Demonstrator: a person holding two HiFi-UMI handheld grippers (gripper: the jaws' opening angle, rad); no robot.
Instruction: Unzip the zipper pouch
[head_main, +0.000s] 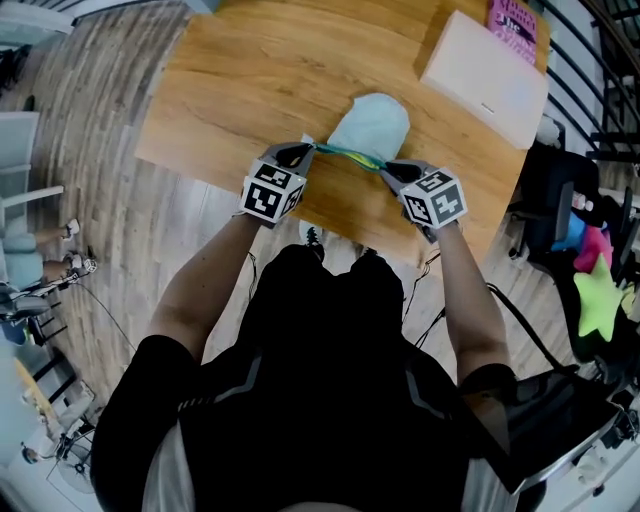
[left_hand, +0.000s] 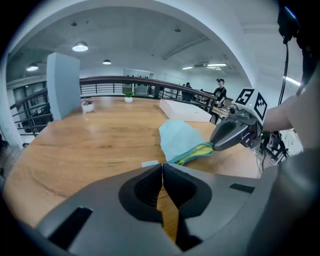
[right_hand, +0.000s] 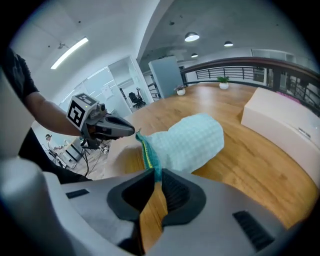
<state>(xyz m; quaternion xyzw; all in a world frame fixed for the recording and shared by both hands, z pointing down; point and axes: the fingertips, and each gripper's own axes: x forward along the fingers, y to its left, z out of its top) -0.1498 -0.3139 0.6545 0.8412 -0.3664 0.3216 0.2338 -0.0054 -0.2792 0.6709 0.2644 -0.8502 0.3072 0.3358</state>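
Observation:
A pale teal zipper pouch (head_main: 370, 125) lies on the wooden table (head_main: 230, 80) near its front edge. Its zipper edge (head_main: 348, 154) is stretched taut between my two grippers, and yellow-green lining shows along it. My left gripper (head_main: 308, 150) is shut at the zipper's left end, seemingly on the small pull; the pinch itself is hidden. My right gripper (head_main: 384, 168) is shut on the right end of the zipper edge. The teal tape (right_hand: 150, 155) runs into the right gripper (right_hand: 154, 172), with the left gripper (right_hand: 134, 132) at its far end. The left gripper view shows the pouch (left_hand: 180, 137) and right gripper (left_hand: 214, 145).
A white box (head_main: 485, 75) sits at the table's far right, with a pink book (head_main: 515, 20) behind it. A black chair (head_main: 545, 190) and coloured things stand right of the table. Small potted plants (left_hand: 129, 98) and a grey panel (left_hand: 64, 85) stand at the far edge.

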